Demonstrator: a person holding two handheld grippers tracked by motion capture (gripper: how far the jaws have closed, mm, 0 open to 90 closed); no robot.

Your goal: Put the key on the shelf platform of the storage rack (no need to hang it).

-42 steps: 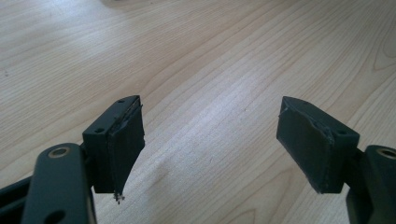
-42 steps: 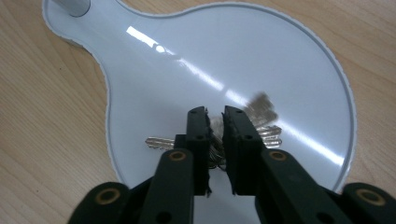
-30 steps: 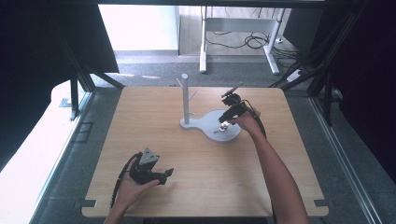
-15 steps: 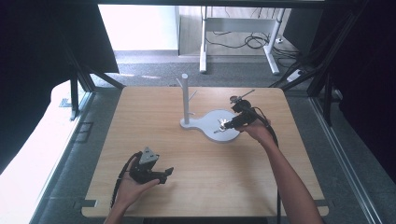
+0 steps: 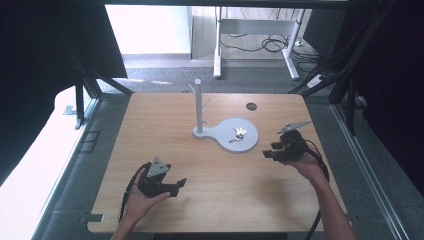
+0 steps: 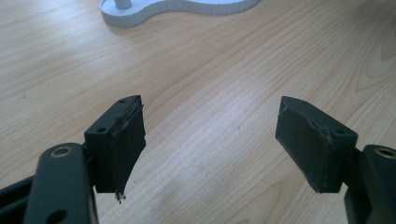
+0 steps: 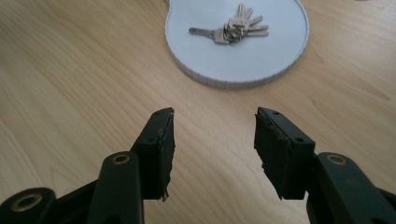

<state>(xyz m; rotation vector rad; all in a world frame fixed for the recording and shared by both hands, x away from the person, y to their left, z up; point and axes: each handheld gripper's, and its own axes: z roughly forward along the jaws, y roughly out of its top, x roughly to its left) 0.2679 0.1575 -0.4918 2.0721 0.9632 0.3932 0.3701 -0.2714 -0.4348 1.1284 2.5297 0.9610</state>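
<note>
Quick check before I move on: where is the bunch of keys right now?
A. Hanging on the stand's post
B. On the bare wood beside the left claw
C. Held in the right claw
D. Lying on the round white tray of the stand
D: the keys lie flat on the white tray, apart from the open, empty right claw.

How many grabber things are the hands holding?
2. The left hand-held gripper is near the table's front left, jaws open. The right hand-held gripper is at the right, just off the white tray with the keys, jaws open.
</note>
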